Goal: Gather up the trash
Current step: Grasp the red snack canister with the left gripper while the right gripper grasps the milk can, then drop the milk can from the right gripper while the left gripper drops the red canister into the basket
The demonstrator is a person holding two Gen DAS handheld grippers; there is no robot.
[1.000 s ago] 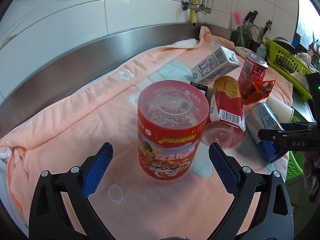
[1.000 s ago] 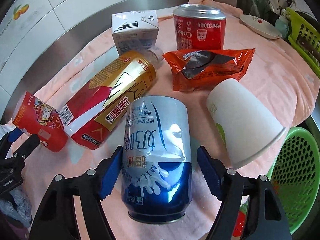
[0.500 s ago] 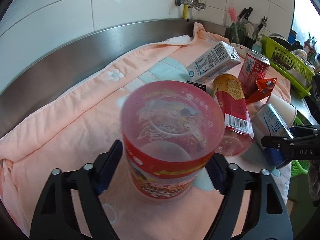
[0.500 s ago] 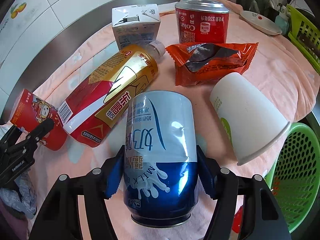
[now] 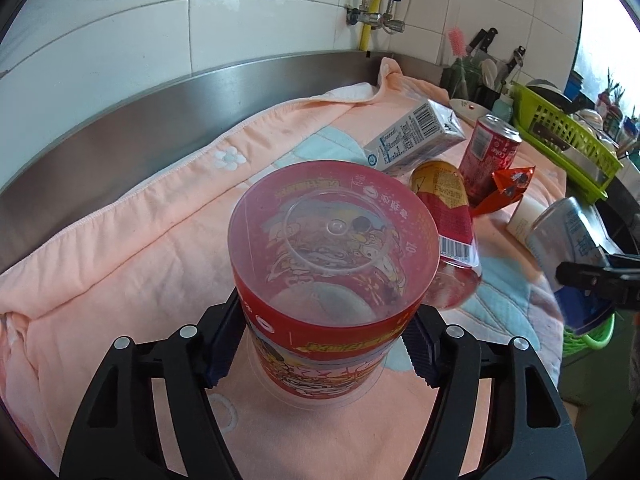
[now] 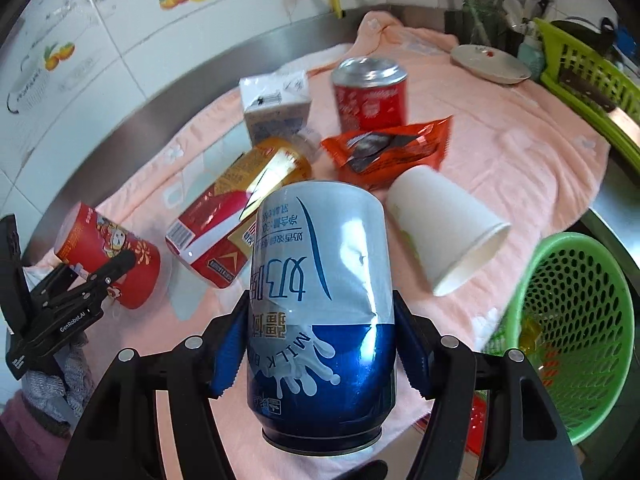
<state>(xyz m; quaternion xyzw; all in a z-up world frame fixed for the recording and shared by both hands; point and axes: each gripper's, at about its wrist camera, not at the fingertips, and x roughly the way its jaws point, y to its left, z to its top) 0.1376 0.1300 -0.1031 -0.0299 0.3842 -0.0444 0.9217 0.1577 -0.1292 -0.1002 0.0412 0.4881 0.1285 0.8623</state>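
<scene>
blue-and-silver can (image 6: 320, 312) is showing "milk" upside down | black gripper at left (image 6: 72, 312) is carrying "genrobot.ai" | red can (image 5: 490, 156) is showing "coke" sideways | red cup's base (image 5: 332, 236) is showing "10"

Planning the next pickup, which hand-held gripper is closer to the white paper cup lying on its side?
Right. The right hand-held gripper, clamped on the blue milk can, is just beside the paper cup. The left hand-held gripper holds the red cup at the towel's far end.
</scene>
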